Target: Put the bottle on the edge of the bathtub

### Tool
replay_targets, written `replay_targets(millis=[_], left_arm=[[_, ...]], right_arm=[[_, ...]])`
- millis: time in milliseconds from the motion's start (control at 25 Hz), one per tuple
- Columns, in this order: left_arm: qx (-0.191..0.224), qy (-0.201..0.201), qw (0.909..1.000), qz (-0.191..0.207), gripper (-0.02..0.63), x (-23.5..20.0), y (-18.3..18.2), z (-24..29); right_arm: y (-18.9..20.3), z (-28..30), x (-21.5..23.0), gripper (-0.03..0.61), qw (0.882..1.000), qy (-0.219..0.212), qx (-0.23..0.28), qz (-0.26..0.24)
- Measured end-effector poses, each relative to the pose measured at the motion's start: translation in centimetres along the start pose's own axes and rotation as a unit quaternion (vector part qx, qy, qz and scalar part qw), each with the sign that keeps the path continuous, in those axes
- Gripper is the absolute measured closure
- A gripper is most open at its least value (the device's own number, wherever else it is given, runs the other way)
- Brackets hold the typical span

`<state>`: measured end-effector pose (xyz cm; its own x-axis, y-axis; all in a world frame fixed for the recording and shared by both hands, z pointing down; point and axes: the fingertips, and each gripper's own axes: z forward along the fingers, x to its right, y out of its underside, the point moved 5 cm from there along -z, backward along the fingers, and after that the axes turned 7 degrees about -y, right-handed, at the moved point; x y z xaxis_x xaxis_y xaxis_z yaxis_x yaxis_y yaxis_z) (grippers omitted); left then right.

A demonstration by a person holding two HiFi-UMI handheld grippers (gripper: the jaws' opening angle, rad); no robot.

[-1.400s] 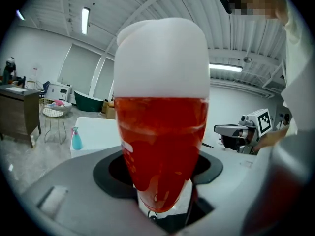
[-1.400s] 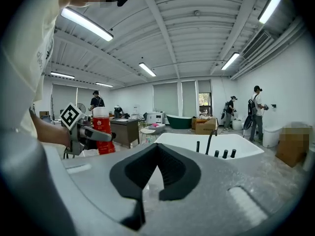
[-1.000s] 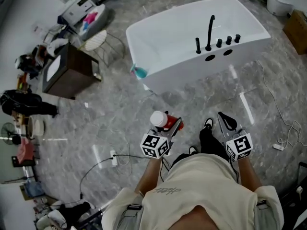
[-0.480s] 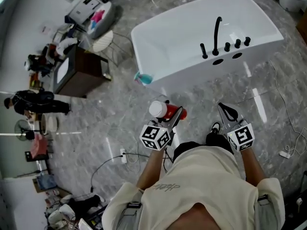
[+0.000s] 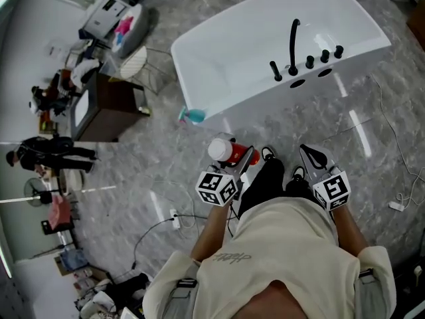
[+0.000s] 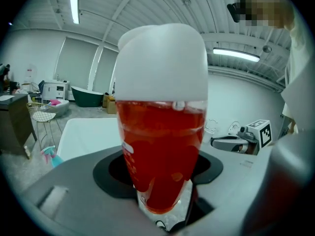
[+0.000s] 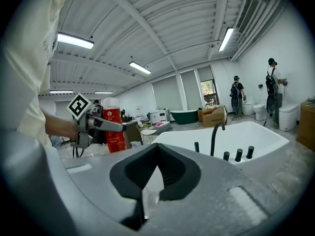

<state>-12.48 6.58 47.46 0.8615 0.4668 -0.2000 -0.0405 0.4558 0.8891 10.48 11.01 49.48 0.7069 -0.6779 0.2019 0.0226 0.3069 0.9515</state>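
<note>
- The left tool (image 5: 244, 159) is clamped on the red bottle (image 5: 226, 151), upright above the floor, well short of the bathtub (image 5: 362, 45).
- The right tool (image 5: 313, 157) is closed on nothing.
- Best: choose flat rim away from the taps (image 5: 292, 42), set the base down squarely, then release.

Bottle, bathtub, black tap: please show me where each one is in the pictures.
bottle (image 6: 162, 146), left gripper view, on its red body.
bathtub (image 5: 252, 98), head view, on its near outer wall.
black tap (image 5: 291, 45), head view, on its tall curved stem.
</note>
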Motion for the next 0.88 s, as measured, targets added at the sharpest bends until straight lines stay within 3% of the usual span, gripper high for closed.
replay_targets(millis=[360, 640, 880], left_arm=[[0.003, 0.044, 0.9987, -0.023, 0.318, -3.7, -2.6, 8.4], [-0.006, 0.071, 0.9961, 0.051, 0.318, -7.9, -5.3, 16.0], [-0.023, 0.106, 0.9909, 0.080, 0.318, -10.5, -4.5, 21.7]], right_arm=[[-2.8, 5.3, 4.2, 0.578, 0.999, 0.026, -0.012, -0.019], [-6.2, 12.1, 7.3, 0.578, 0.998, 0.031, -0.030, -0.044], [-6.4, 16.2, 8.7, 0.578, 0.997, 0.059, -0.045, -0.035]])
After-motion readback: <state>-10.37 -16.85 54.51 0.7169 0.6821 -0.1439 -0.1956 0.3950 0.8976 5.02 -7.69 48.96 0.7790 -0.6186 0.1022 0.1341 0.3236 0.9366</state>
